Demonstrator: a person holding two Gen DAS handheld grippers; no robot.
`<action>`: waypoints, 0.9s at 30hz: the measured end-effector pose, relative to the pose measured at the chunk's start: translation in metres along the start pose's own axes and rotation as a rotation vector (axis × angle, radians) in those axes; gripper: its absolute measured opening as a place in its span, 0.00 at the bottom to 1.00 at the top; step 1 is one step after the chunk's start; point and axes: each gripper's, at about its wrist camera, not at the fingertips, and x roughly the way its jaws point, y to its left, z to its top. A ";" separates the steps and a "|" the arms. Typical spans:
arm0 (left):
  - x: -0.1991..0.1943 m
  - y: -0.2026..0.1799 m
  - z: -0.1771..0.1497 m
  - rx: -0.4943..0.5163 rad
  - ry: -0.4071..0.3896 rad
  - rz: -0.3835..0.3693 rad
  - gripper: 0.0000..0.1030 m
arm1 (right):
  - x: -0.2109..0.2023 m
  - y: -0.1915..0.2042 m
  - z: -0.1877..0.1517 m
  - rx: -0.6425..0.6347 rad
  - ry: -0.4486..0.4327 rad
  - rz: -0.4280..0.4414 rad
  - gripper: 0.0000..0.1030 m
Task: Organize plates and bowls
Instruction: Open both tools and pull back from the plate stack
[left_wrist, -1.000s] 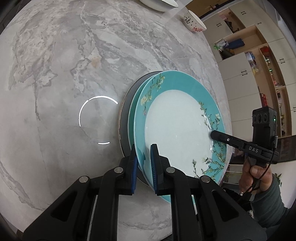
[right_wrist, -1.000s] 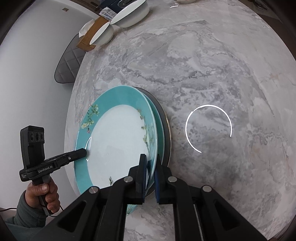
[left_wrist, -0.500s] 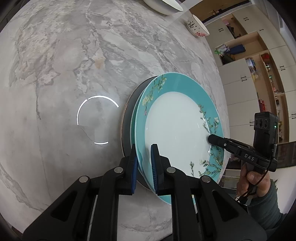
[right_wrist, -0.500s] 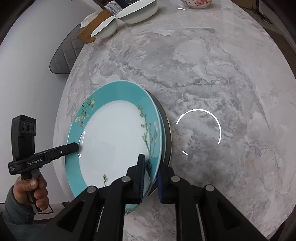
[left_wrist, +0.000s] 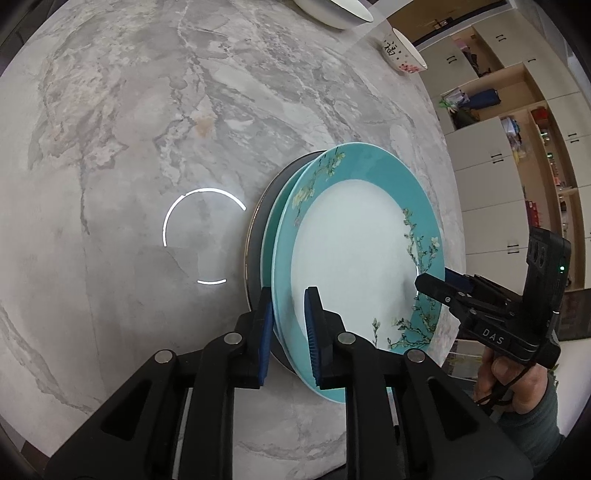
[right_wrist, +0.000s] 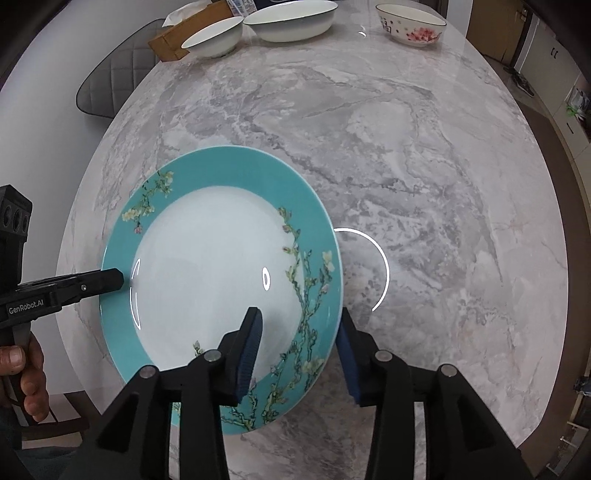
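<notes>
Between right gripper (right_wrist: 297, 341) pads — plate (right_wrist: 207, 269) rim

A grey marble table (right_wrist: 424, 155) fills both views; a quilted grey chair (right_wrist: 110, 88) stands beside its far edge, and open storage shelves (left_wrist: 517, 122) (cluttered) line the wall.

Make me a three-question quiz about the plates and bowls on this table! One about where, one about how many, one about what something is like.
1. Where do the bowls stand on the grey marble table?
A) far end B) on the plate C) on the chair
2. How many bowls?
A) one B) three C) six
3. The round teal-rimmed blossom plate is:
A) broken B) full of food C) empty

1 A: they line the far edge.
2 B: two plain white bowls and one red-flowered bowl.
3 C: its white middle is bare.
</notes>
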 end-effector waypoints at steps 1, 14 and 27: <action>-0.002 0.000 0.000 0.000 -0.003 0.029 0.38 | -0.001 0.000 -0.001 0.000 -0.001 0.000 0.48; -0.047 0.006 0.011 -0.034 -0.118 0.164 1.00 | -0.030 -0.022 0.005 0.092 -0.097 -0.012 0.93; -0.075 -0.038 0.123 0.061 -0.295 0.256 1.00 | -0.053 -0.048 0.129 0.071 -0.185 0.107 1.00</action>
